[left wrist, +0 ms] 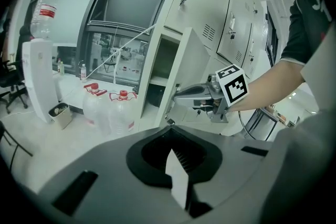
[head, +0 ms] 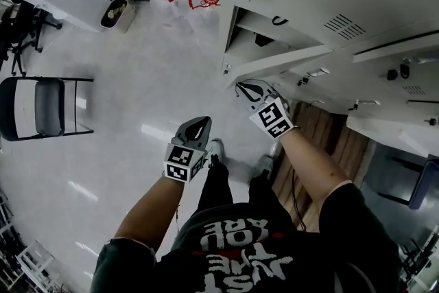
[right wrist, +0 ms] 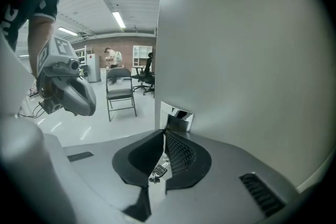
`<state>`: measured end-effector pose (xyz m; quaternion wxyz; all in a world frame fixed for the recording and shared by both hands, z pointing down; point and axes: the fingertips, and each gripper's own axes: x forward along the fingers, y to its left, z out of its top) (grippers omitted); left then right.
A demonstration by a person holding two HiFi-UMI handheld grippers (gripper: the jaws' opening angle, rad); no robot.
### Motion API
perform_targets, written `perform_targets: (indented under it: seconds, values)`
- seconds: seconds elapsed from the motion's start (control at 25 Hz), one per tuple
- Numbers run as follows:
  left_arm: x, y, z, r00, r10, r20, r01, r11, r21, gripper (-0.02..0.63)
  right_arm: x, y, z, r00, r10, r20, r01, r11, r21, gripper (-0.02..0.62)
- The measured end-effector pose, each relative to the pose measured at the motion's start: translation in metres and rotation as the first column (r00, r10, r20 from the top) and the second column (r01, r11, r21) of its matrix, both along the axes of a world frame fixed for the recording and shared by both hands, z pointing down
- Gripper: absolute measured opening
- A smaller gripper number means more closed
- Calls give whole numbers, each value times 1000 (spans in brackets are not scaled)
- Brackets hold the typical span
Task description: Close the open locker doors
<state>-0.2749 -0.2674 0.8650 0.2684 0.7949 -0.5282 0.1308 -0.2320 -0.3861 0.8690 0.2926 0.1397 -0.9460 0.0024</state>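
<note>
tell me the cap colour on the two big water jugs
Red caps on both clear plastic jugs; clearest in left gripper view.

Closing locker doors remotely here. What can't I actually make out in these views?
- Open compartment contents: too dark in the left gripper view, and the locker door fills the right gripper view.
- Lockers further right: cut off by the head view's edge, so I cannot tell whether other doors stand open.
- Bin contents: too small in the head view.
</note>
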Motion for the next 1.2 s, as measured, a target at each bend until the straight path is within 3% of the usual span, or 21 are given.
perform_targets:
  seconds: [0.36, 0.72, 1.2]
  values:
    - [-31, -2, 0, 1000, -14, -13, 14, 1000, -3, 3, -20, -46, 4, 981, 195, 26, -195, 981, 6, 43]
    - [-46, -6, 8, 1000, -12, -21, 12, 1000, -7, 3, -31, -89, 2, 931, 362, 51, -360, 932, -36, 37]
    - [-53, -11, 12, 1000, 5, -27, -6, 1000, -27, 3, -34, -131, -2, 890, 451, 61, -448, 892, -58, 35]
